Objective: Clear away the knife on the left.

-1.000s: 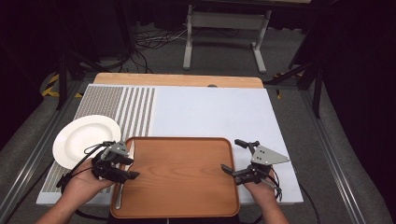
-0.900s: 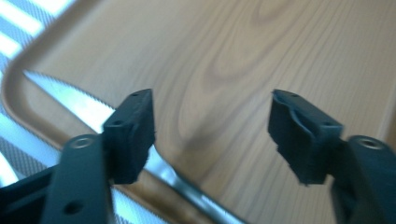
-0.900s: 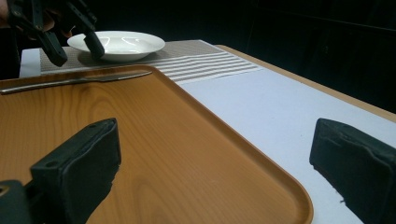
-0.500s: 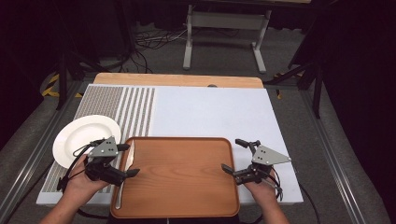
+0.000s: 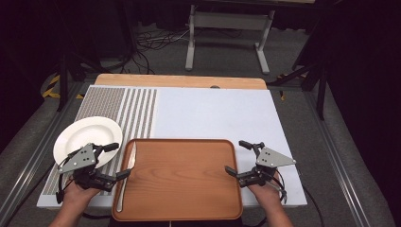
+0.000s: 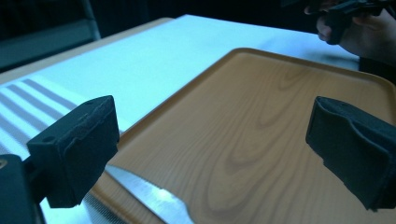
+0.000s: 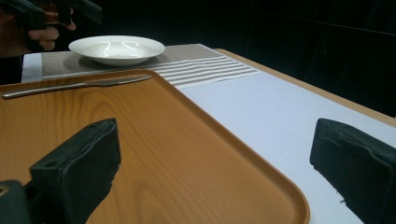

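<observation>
Knife (image 5: 125, 179), slim and silvery, lies along the wooden tray's (image 5: 179, 208) left rim; both hand-held grippers spread, the left (image 5: 115, 161) just opened.

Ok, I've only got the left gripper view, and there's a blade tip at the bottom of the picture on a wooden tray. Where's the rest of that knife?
Observer: The knife lies along the left edge of the tray, handle toward the person, blade pointing away.
Operator: Anything left of the tray?
Observer: A white plate sits on the striped mat, just off the tray's far-left corner.
Operator: And the right gripper?
Observer: The right gripper is at the tray's right edge, jaws open, nothing between them.
</observation>
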